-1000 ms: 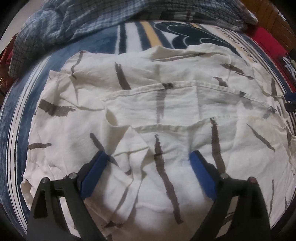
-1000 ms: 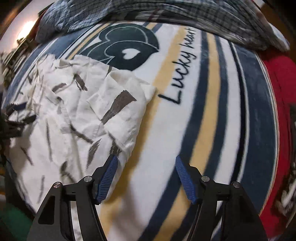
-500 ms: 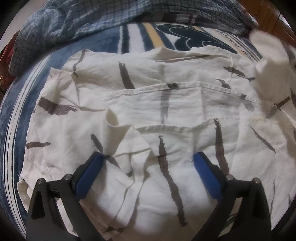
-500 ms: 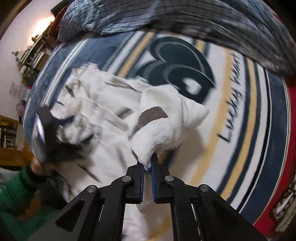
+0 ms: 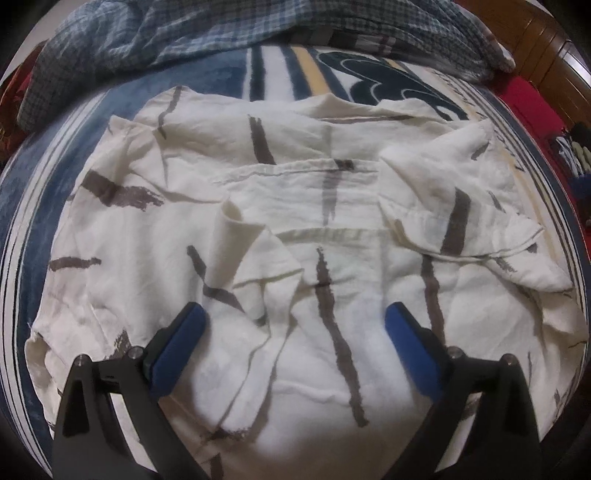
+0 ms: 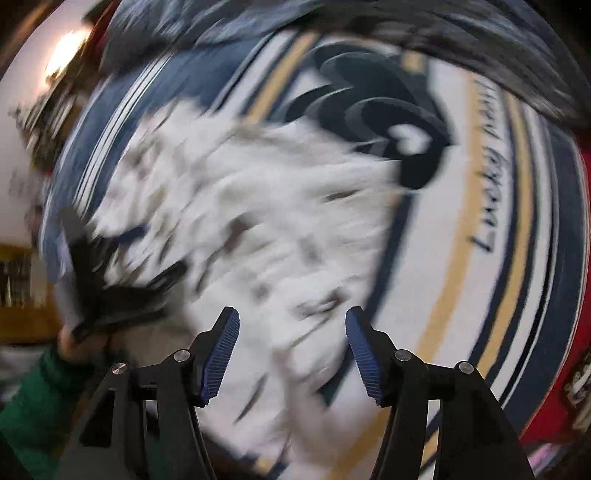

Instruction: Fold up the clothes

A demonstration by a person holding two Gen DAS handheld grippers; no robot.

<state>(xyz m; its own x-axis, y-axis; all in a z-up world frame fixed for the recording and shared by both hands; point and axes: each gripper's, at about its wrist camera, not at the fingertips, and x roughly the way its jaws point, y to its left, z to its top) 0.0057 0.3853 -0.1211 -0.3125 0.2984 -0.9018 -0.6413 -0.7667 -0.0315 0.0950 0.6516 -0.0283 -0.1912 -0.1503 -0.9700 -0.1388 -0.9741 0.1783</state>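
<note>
Presently my right claw (image 6: 291, 350) is opening, nothing between its blue ribbed pads, the view blurred. My left claw (image 5: 293, 334) stands wide apart, gripping nothing. Beneath both lies the cream crumpled shirt with dark brush-stroke marks (image 5: 332, 206), spread on a navy, white and yellow striped blanket (image 5: 280, 70). Beyond, a blue checked garment (image 5: 221, 29).

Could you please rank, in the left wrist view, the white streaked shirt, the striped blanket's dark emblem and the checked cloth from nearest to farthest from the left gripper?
1. White streaked shirt, right under the open left gripper.
2. Dark emblem on the striped blanket, beyond the shirt's far edge.
3. Checked cloth, bunched along the top, farthest.
</note>
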